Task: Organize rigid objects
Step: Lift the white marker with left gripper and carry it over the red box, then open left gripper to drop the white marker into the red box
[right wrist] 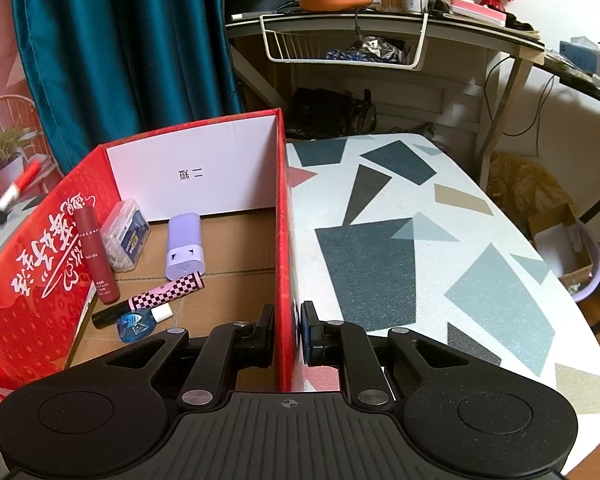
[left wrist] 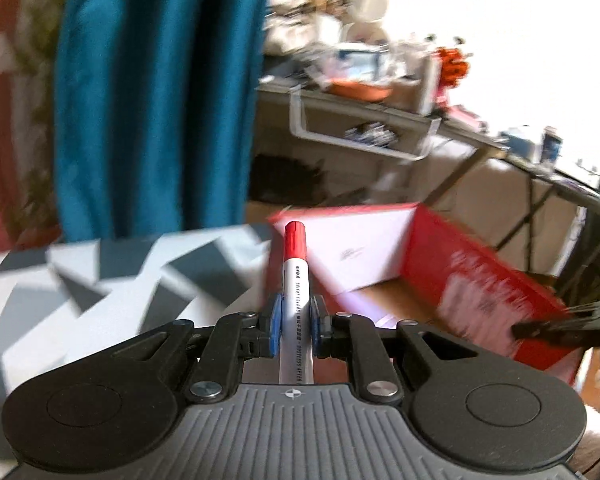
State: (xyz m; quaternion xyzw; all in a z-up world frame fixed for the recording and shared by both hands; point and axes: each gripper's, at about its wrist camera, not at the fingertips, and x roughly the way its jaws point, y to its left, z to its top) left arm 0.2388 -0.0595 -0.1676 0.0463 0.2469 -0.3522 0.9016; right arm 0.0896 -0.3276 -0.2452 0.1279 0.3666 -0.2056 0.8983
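A red cardboard box point(right wrist: 40, 280) with white inner walls stands open on a tabletop point(right wrist: 420, 240) patterned with grey and teal shapes. On its brown floor lie a dark red roll-on tube point(right wrist: 96, 256), a clear case of small white items point(right wrist: 125, 236), a lilac plug adapter point(right wrist: 184, 246), a pink stick with a black-and-white checked cap point(right wrist: 166, 294), and a small blue bottle with a white cap point(right wrist: 138, 322).

The right gripper point(right wrist: 288, 334) has its jaws clamped on the box's near right wall, one jaw inside and one outside.

The left gripper point(left wrist: 296, 326) has its jaws clamped on a marker point(left wrist: 296, 280) with a white barrel bearing printed text and a red cap. Its long axis runs straight ahead along the fingers, cap end forward. It is held in the air, seemingly just outside the box's left side, though that view is blurred.
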